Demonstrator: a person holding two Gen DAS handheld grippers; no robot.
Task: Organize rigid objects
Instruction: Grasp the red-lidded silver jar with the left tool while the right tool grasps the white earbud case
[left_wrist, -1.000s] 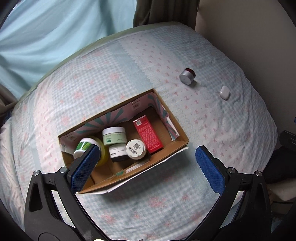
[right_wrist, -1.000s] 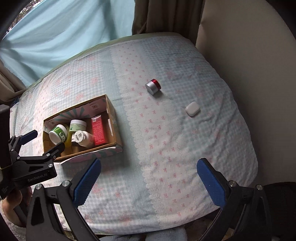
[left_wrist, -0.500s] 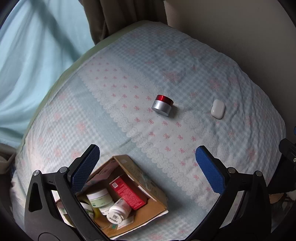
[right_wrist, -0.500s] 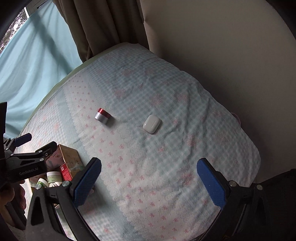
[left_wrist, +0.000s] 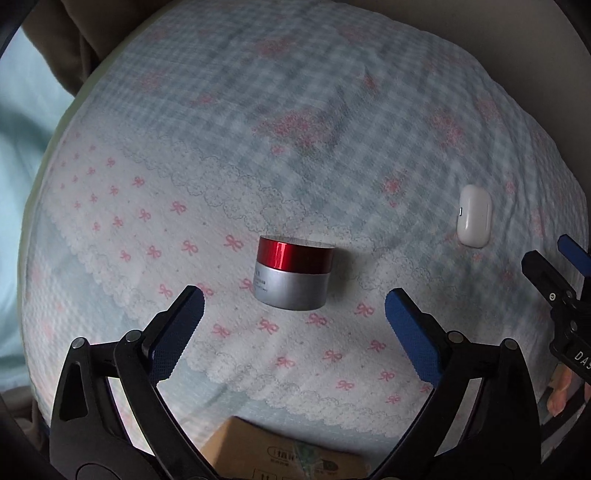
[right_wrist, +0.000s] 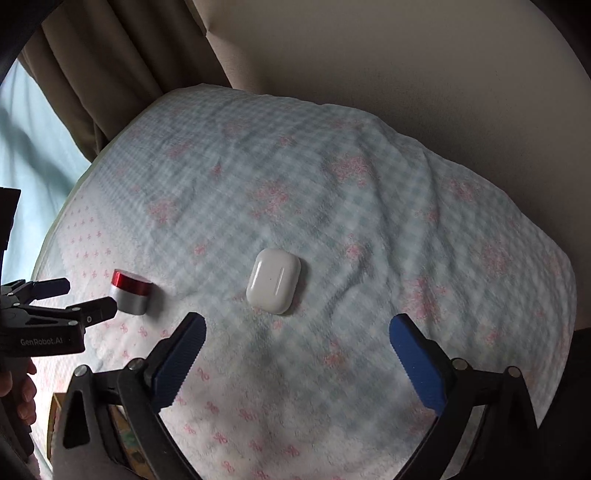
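Observation:
A small silver jar with a red lid (left_wrist: 293, 276) lies on the checked bedspread, just ahead of my open, empty left gripper (left_wrist: 293, 308). It also shows in the right wrist view (right_wrist: 131, 291), with the left gripper (right_wrist: 79, 297) right beside it. A white earbud case (right_wrist: 274, 285) lies flat on the bedspread just ahead of my open, empty right gripper (right_wrist: 295, 332). The case also shows at the right of the left wrist view (left_wrist: 474, 215), near the right gripper (left_wrist: 554, 266).
The cardboard box's edge (left_wrist: 284, 452) shows at the bottom of the left wrist view, and its corner (right_wrist: 122, 435) shows behind my right gripper's left finger. A wall (right_wrist: 406, 74) and curtains (right_wrist: 110, 74) stand behind the bed.
Both grippers have moved forward and closer to the bed, away from the box. The jar now sits just ahead of the left fingers, the earbud case just ahead of the right ones.

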